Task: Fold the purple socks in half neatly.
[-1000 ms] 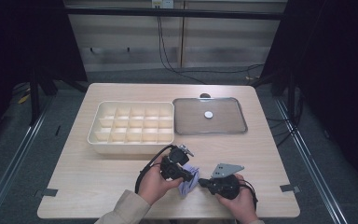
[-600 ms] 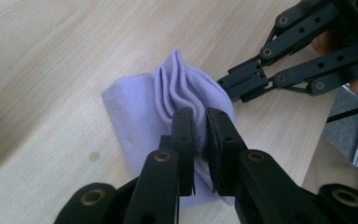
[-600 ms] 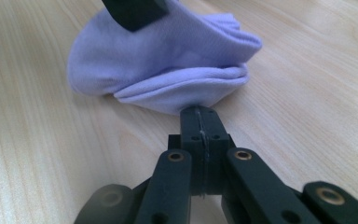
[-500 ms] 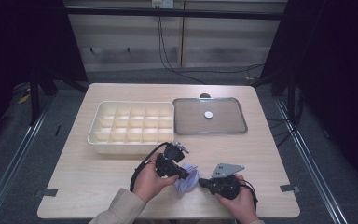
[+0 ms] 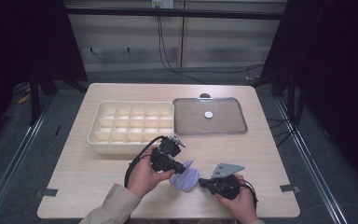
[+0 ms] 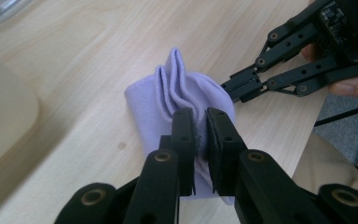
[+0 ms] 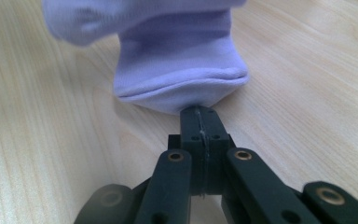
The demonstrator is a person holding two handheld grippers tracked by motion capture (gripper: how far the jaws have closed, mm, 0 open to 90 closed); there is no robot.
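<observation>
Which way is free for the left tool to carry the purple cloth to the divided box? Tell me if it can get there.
Probably yes. The left tool pinches the purple cloth, and bare table lies between it and the divided box. But the right tool also grips the cloth, so it must let go first.

A lab or recording studio is showing here: a lone wooden tabletop (image 5: 98, 182) is standing on grey carpet between black curtains (image 5: 335, 70), tape marks (image 5: 290, 188) are sticking at its near corners, and cables (image 5: 168, 51) are hanging down the back wall.
</observation>
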